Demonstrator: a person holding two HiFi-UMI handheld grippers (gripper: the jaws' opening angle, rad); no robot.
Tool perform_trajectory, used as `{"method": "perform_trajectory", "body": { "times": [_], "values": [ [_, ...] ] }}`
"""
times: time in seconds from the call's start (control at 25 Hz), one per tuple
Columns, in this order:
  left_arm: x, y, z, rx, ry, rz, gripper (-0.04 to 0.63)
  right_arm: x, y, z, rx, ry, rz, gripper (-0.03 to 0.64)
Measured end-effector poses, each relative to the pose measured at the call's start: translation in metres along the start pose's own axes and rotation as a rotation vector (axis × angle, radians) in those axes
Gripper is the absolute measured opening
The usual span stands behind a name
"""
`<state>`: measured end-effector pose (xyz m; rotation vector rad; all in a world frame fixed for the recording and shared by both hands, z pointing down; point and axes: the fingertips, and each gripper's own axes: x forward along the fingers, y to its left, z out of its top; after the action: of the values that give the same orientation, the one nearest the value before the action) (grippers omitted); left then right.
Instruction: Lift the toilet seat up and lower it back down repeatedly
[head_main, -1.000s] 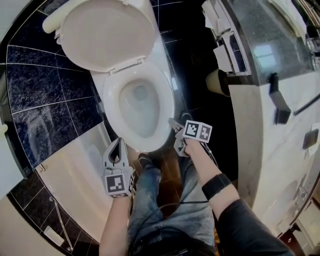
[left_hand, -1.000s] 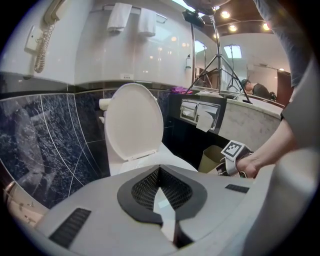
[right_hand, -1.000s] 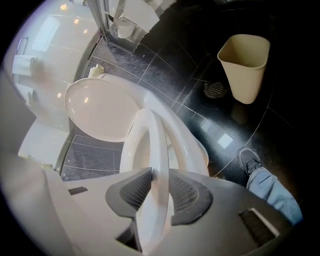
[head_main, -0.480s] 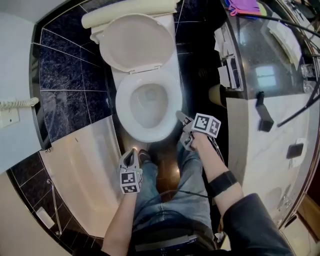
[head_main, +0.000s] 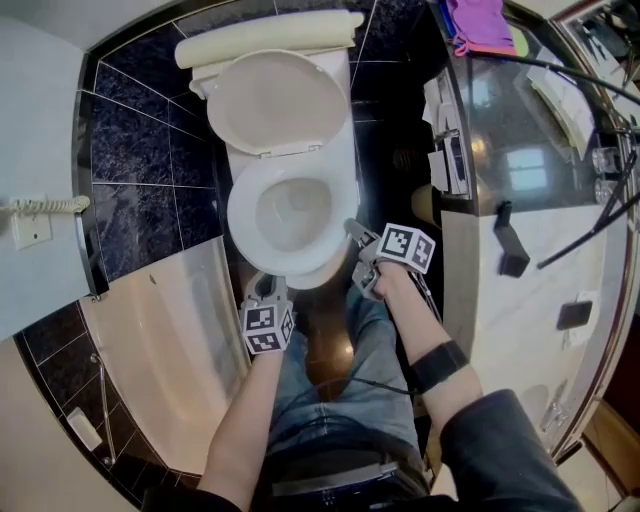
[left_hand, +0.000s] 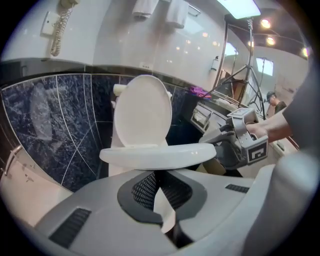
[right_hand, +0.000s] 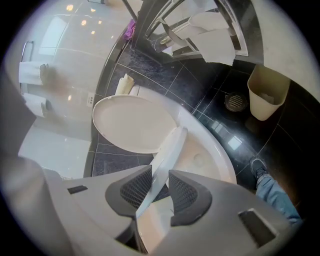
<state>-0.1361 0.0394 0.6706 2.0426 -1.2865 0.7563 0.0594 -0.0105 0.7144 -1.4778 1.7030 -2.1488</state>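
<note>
Now, toilet seat (head_main: 240, 215): one; a white ring low over the bowl (head_main: 290, 205). Whether it rests on the bowl's rim cannot be told.
Lid (head_main: 278, 103): one; raised, leaning back toward the cistern (head_main: 265, 38).
Right claw (head_main: 354, 255): one; at the seat's front-right edge. The thin rim runs between its pads, which stand against it at the tips, and the jaws are opening.
Left claw (head_main: 266, 282): one; tips together with nothing between them. It sits just off the bowl's front-left edge, apart from the seat.
Left margin: the dark tiled wall (head_main: 135, 170) and the white tub rim (head_main: 170, 330) are close beside the bowl, leaving little room.
Right margin: a strip of dark floor (head_main: 395, 150) lies between the bowl and the vanity surface (head_main: 520, 110). One beige waste bin (head_main: 425, 205) stands in it, near the right claw.
Front margin: the person's legs (head_main: 340, 370) in jeans are directly before the bowl, between the two claws.
Above the seat: open, with only the raised lid behind it.
Surface, far edge: one purple cloth (head_main: 480, 25).
</note>
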Motion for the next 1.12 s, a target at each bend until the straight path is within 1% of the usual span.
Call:
{"method": "perform_trajectory", "body": {
  "times": [0.08, 0.2, 0.32, 0.36, 0.48, 0.6, 0.64, 0.92, 1.12],
  "values": [
    [0.001, 0.000, 0.015, -0.019, -0.015, 0.016, 0.000, -0.001, 0.006, 0.006, 0.006, 0.003, 0.008, 0.132],
    [0.002, 0.001, 0.037, -0.025, -0.036, 0.033, 0.000, -0.003, 0.018, 0.015, 0.016, 0.006, 0.025, 0.137],
    [0.005, 0.003, 0.063, -0.042, -0.067, 0.046, 0.000, -0.009, 0.035, 0.028, 0.007, -0.006, 0.058, 0.136],
    [0.006, 0.004, 0.075, -0.046, -0.081, 0.049, 0.000, -0.012, 0.043, 0.033, -0.011, -0.009, 0.072, 0.088],
    [0.010, 0.007, 0.111, -0.022, -0.119, 0.056, 0.000, -0.021, 0.063, 0.047, -0.091, -0.015, 0.092, 0.076],
    [0.018, 0.014, 0.144, 0.036, -0.160, 0.063, 0.000, -0.033, 0.075, 0.059, -0.195, -0.042, 0.076, 0.021],
    [0.022, 0.017, 0.155, 0.047, -0.173, 0.064, 0.000, -0.036, 0.079, 0.063, -0.231, -0.053, 0.070, 0.014],
    [0.045, 0.029, 0.218, 0.069, -0.249, 0.092, 0.000, -0.061, 0.101, 0.081, -0.500, -0.097, 0.039, 0.012],
    [0.063, 0.037, 0.250, 0.105, -0.286, 0.108, 0.000, -0.069, 0.112, 0.091, -0.625, -0.104, 0.032, 0.012]
  ]
}}
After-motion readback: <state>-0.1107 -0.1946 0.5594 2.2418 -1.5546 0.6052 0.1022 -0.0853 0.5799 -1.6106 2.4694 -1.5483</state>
